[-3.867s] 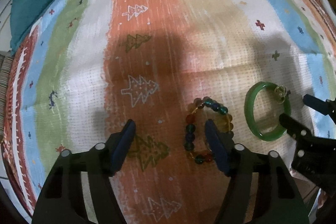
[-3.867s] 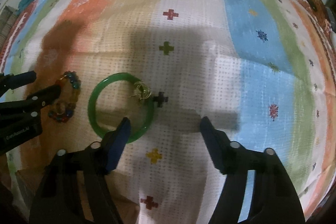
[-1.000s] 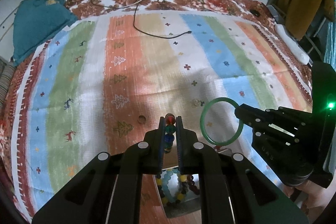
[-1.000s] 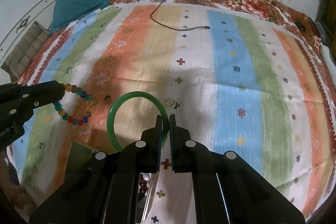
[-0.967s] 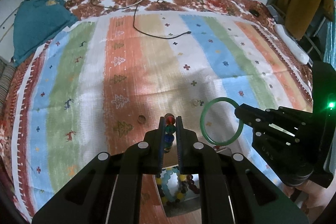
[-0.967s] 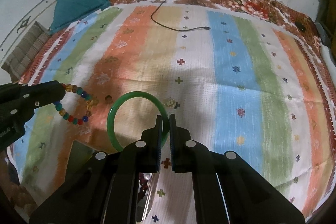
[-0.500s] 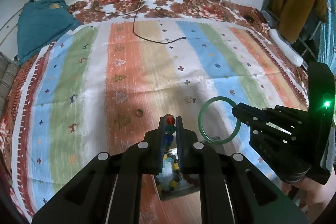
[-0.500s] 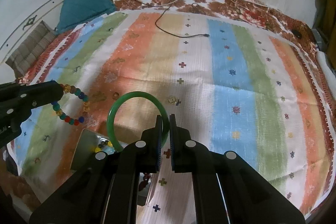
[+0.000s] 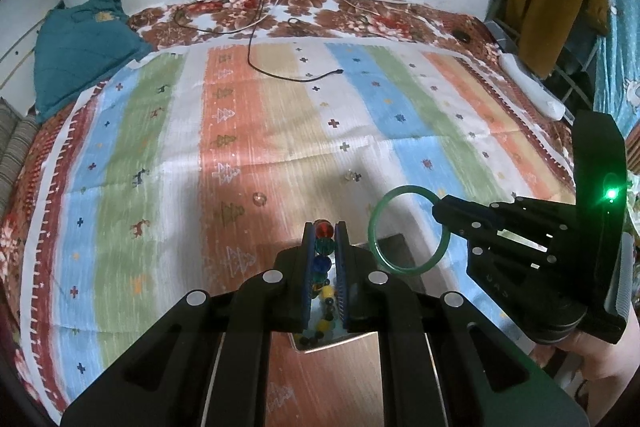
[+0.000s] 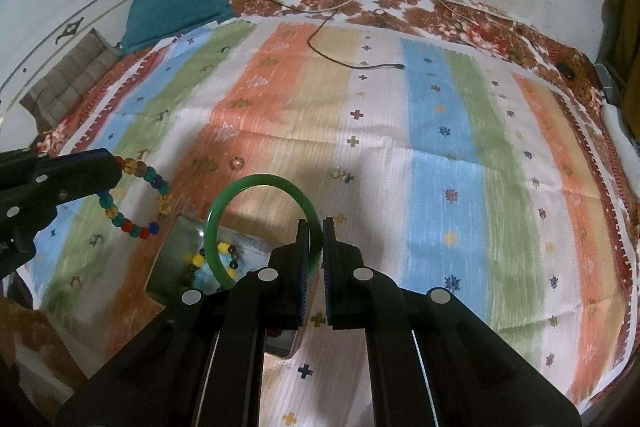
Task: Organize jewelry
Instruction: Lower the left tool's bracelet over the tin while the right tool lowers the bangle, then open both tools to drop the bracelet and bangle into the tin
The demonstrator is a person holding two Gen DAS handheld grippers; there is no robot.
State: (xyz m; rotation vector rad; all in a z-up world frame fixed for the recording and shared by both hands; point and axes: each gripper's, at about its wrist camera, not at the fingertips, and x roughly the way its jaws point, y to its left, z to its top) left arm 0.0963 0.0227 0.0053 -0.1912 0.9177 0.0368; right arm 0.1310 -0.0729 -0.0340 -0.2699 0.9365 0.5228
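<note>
Two hand-held grippers are in my view, both raised above the striped blanket (image 9: pixel 280 131). My left hand-held gripper (image 9: pixel 325 231) is clamped on the bead bracelet (image 10: pixel 134 195), which hangs from its tips. My right hand-held gripper (image 10: pixel 316 227) is clamped on the green bangle (image 10: pixel 256 223), held upright. Both pieces sit above the open box (image 10: pixel 176 251), which holds more beads. Two small trinkets (image 9: pixel 259 199) lie on the blanket beyond the box.

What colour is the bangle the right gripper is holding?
Green, a smooth glossy ring bangle; clearest in the right wrist view.
</note>
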